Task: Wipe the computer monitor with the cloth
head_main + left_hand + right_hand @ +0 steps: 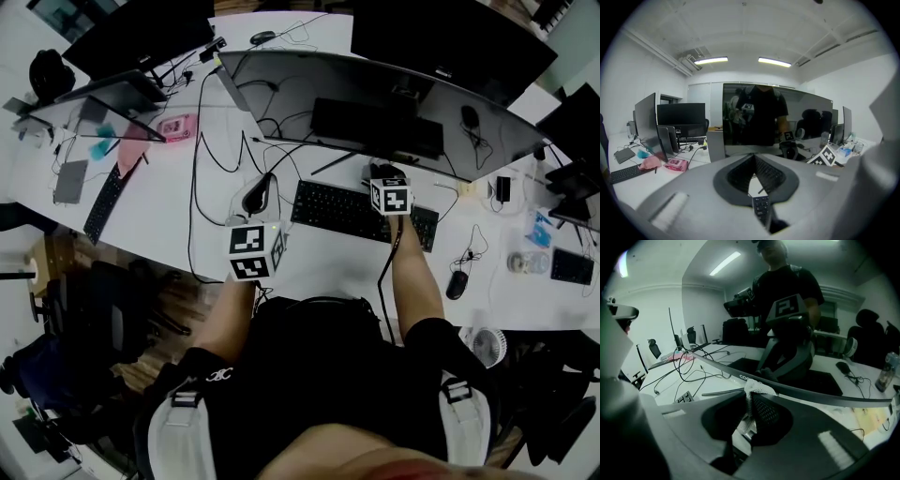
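Note:
The wide curved monitor [375, 103] stands at the middle of the white desk [328, 267], its dark screen mirroring the person. My right gripper [751, 397] is shut on a small white cloth [758, 388], held up against the monitor's lower bezel [806, 392]; in the head view the right gripper [382, 173] sits over the far edge of the black keyboard [337, 208]. My left gripper [753, 158] is shut with nothing in it and points at the monitor [778, 117] from in front. In the head view the left gripper [258, 195] hovers left of the keyboard.
Loose black cables [211, 141] trail across the desk left of the monitor. A pink box [175, 126], an open laptop [112, 98] and a second keyboard [103, 202] lie far left. A mouse [457, 284], a small fan [487, 345] and other monitors [450, 33] are to the right and behind.

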Tool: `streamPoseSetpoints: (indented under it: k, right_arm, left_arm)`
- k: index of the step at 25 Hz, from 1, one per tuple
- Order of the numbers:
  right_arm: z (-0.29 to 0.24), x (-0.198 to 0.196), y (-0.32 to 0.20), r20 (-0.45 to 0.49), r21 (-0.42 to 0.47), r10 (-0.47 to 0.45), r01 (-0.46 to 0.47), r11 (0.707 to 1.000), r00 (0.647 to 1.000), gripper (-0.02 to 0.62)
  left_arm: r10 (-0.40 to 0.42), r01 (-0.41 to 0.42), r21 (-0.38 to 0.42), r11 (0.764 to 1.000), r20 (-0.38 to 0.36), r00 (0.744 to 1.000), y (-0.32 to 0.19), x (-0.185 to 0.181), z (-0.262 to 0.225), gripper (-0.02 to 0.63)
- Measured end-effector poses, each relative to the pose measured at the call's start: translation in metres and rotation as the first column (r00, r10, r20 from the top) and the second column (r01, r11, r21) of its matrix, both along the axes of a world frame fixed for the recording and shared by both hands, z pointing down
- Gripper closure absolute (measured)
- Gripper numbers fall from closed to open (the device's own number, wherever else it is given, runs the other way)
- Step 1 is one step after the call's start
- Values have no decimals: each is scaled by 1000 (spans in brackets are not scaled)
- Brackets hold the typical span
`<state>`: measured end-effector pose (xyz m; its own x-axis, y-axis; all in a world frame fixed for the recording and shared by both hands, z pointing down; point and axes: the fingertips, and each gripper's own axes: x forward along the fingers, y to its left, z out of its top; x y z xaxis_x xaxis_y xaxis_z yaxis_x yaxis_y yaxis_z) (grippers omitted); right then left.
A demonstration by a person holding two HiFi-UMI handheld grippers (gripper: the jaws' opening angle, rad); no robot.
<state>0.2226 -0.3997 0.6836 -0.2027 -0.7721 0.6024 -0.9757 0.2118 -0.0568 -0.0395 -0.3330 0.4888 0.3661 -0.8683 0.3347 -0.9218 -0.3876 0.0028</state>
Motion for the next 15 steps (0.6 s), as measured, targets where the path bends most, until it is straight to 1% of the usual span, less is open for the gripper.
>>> streamPoseSetpoints:
  k: [7,15]
  right_arm:
    - [-1,-52,-18,-18,1,-15,15,1000,1000,563]
    - [-3,-123,-38,-19,7,-30,30,1000,999,563]
  left_arm:
    - [8,-8,0,1000,-19,1000,-16,-46,3,554]
    - [22,-22,-1,1000,-31,999,-39,-101,8,554]
